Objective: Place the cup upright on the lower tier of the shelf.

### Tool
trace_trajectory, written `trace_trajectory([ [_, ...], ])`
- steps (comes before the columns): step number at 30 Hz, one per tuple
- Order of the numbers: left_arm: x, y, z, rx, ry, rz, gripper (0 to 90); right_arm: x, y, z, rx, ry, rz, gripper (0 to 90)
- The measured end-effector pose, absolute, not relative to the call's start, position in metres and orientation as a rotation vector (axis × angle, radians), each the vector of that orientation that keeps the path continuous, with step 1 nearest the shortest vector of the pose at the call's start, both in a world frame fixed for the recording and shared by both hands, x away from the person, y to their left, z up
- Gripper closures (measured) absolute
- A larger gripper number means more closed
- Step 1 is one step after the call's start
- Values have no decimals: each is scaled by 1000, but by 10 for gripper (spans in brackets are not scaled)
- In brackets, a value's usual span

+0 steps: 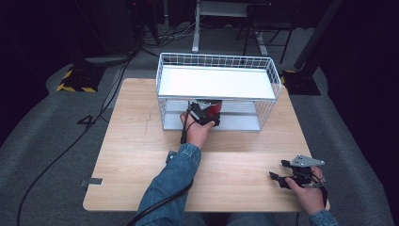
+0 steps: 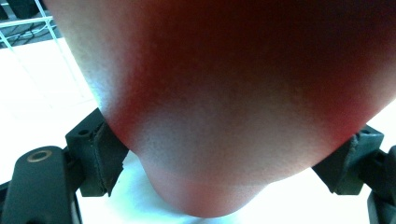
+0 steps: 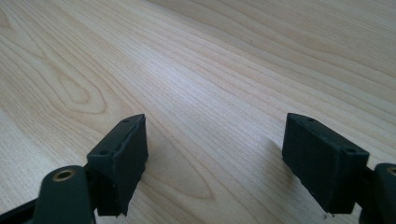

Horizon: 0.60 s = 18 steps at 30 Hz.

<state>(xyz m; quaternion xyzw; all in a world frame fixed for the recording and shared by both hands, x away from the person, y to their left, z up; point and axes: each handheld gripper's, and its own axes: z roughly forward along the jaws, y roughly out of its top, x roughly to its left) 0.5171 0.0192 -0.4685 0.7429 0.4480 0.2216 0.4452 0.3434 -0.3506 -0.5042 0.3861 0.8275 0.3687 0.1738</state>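
Nearest, the right gripper [image 1: 288,175] rests idle on the tabletop [image 1: 141,155], fingers apart. Farther off, the left gripper [image 1: 203,112] has its fingers clamped on a red object [image 2: 233,102] at the wire rack's [image 1: 216,61] lower shelf. Placing seems underway; next, release gently.

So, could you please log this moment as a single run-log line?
left gripper: shut on red object, at lower shelf of wire rack | right gripper: open, over wooden table

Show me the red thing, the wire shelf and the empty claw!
Red thing [image 2: 233,93], left gripper view, its rounded side.
Wire shelf [image 1: 270,70], high view, right rim.
Empty claw [image 3: 215,158], right gripper view, between its tips.
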Motion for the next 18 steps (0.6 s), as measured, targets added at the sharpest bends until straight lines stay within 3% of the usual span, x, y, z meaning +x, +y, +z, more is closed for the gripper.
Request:
trace_trajectory([
  [18,527,20,-479,1847,1125,535,153,343,-351,-504,1094,2346,1045,226],
])
